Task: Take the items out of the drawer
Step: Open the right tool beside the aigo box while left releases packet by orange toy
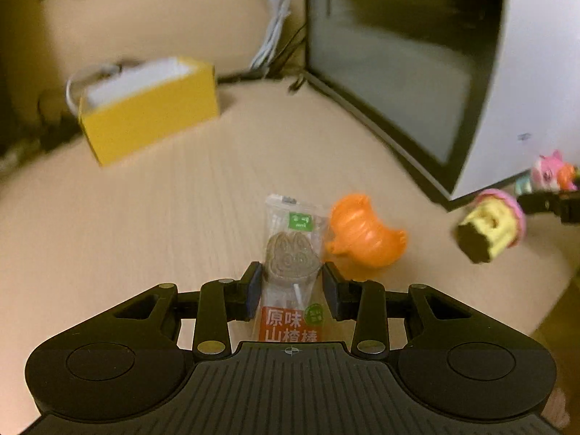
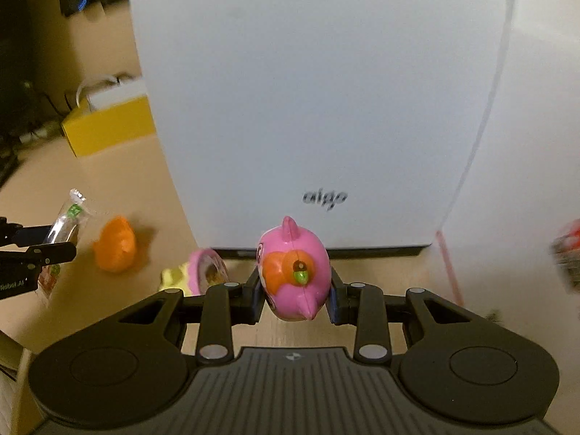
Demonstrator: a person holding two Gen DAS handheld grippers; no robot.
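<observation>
My left gripper (image 1: 291, 272) is shut on a clear snack packet (image 1: 290, 253) with a brown animal-shaped lolly inside and a red label. The right wrist view shows that packet (image 2: 67, 224) held above the wooden tabletop (image 1: 163, 217). My right gripper (image 2: 294, 282) is shut on a pink toy bird (image 2: 293, 272) with an orange face, close in front of a white computer case (image 2: 308, 90). An orange toy (image 1: 359, 235) lies on the table just right of the packet. A yellow and pink toy (image 1: 489, 228) lies near the case's corner. No drawer is in view.
The case's dark glass side panel (image 1: 398, 65) faces the left gripper. A yellow box (image 1: 148, 116) with white contents stands at the back left, with white cables (image 1: 272, 25) behind it. The table's right edge (image 1: 543, 311) curves past the toys. A blurred red and grey object (image 2: 567, 250) sits at far right.
</observation>
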